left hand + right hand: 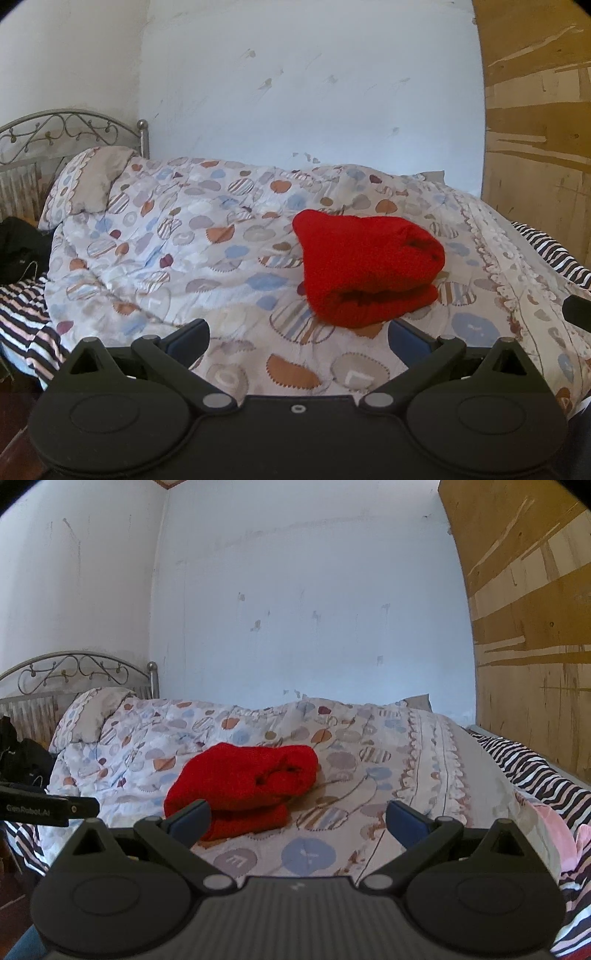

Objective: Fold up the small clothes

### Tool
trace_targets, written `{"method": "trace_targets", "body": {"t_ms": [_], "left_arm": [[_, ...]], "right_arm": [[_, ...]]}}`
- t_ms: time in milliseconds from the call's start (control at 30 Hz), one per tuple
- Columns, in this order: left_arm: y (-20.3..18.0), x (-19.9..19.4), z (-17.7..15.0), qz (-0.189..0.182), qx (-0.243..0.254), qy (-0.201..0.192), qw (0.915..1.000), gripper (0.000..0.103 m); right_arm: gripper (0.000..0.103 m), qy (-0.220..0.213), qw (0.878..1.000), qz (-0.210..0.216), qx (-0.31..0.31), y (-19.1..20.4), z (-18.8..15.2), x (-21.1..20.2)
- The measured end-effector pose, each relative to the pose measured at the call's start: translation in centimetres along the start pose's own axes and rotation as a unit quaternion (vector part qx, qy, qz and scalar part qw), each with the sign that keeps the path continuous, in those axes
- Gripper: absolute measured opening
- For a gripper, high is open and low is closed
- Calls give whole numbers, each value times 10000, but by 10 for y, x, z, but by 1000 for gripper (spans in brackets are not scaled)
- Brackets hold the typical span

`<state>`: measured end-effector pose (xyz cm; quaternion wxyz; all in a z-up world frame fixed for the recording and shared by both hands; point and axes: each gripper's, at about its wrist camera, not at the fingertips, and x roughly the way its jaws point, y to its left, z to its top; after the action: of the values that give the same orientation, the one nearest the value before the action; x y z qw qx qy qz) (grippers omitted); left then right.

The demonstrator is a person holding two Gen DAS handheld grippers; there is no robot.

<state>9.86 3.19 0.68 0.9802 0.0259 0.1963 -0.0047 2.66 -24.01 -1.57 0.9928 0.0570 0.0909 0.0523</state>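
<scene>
Left gripper (pixel 297 334), nearest the lens, fingers spread wide and holding nothing; right gripper (pixel 297 816) likewise spread and empty, its left finger (pixel 190 818) overlapping the near edge of the garment in that view, contact not determinable. Red garment (pixel 365 266), thick and fuzzy, apparently knitted, lying on the bed as a doubled bundle with a rounded fold along its near side and a puckered opening at its far right end. Quilt (pixel 166 258) beneath, soft and rumpled, printed with circles and hearts in blue, orange and grey; striped sheet (pixel 535 771) at the margins; metal scrollwork headboard (pixel 66 129) at the far left. The fold appears largely complete; any further tidying would best pinch both layers at the loose edges together, then press flat, since bulky knit tends to spring open.
</scene>
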Motion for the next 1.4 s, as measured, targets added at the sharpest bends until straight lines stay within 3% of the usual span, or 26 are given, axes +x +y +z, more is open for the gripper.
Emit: {"method": "trace_targets", "body": {"t_ms": [1400], "left_arm": [[11, 10, -22, 127, 26, 234, 9996, 102]], "right_arm": [[103, 399, 9991, -95, 105, -4, -24, 13]]}}
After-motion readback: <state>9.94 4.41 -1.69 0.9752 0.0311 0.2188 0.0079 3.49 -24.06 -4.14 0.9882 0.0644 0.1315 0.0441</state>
